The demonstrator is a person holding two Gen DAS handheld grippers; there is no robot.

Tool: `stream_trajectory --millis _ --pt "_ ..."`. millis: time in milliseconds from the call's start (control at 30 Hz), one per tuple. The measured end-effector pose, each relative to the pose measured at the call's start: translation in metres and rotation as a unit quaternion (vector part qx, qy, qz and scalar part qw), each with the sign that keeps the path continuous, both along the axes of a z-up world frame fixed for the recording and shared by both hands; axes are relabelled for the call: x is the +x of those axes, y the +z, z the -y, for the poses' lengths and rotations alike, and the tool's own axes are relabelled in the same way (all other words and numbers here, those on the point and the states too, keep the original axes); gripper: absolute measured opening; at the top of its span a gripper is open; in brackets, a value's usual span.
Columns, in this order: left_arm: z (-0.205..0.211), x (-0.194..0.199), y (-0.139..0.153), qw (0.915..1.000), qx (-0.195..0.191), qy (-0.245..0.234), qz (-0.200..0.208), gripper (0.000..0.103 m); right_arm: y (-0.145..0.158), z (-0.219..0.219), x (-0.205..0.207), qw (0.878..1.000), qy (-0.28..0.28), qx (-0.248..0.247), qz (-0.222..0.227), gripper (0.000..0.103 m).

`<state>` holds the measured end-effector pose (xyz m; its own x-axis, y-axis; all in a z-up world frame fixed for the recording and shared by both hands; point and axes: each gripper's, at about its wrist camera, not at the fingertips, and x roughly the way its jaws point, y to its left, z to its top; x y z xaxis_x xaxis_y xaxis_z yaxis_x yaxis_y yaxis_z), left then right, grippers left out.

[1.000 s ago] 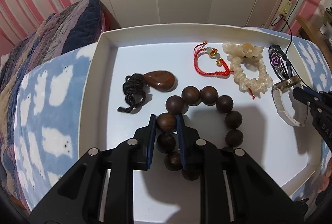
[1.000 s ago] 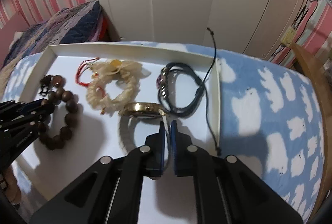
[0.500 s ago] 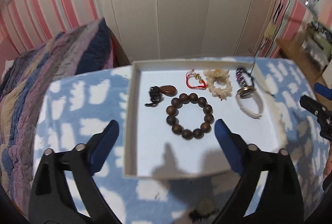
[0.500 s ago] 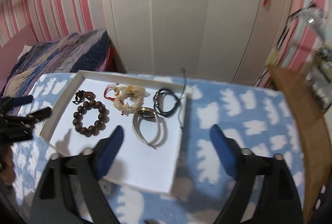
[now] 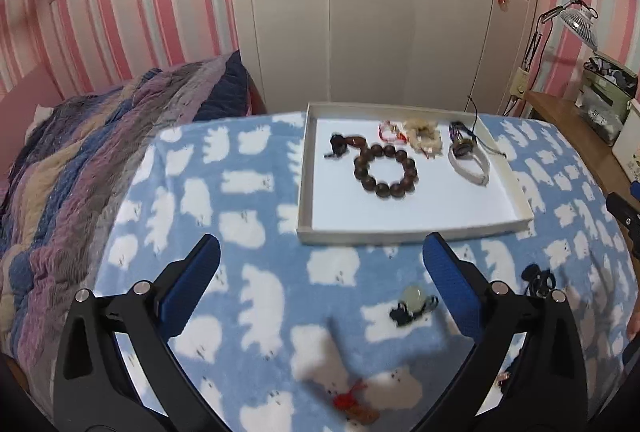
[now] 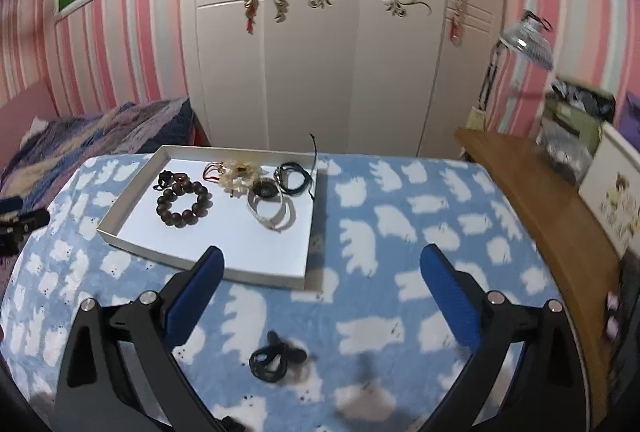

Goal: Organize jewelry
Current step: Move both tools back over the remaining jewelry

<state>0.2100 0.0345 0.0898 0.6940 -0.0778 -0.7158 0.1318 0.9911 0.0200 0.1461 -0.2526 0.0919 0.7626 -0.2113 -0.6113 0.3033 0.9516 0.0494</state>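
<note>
Left tool (image 5: 320, 268): jaws opening wide, nothing between them.
Right tool (image 6: 320, 268): jaws opening wide, empty.
Near edge of bed: black cord (image 6: 274, 356), pale pendant (image 5: 414, 300) loose on blanket (image 5: 248, 192).
Farther back: white tray (image 5: 304, 192) holding wooden bead bracelet (image 5: 386, 172), white watch (image 6: 272, 206), shell bracelet (image 6: 240, 178), toward tray's far edge.

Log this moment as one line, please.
left gripper: opening, empty | right gripper: opening, empty | tray: bead bracelet, watch inside
</note>
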Motion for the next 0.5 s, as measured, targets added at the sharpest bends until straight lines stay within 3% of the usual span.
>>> stream_trajectory --millis 167,267,500 --pt "0.011 -0.019 -0.043 0.9999 -0.001 0.010 -0.008 0.100 -0.042 -0.011 -0.011 1.000 0.001 0.014 -0.024 0.098" --pt "0.022 -0.024 -0.067 0.9996 0.004 -0.009 -0.026 0.100 -0.067 -0.020 -0.014 0.998 0.019 0.036 -0.041 0.098" --pt "0.033 -0.018 -0.104 0.9969 -0.008 -0.026 -0.073 0.100 -0.103 -0.043 -0.012 0.996 0.031 0.002 -0.083 0.098"
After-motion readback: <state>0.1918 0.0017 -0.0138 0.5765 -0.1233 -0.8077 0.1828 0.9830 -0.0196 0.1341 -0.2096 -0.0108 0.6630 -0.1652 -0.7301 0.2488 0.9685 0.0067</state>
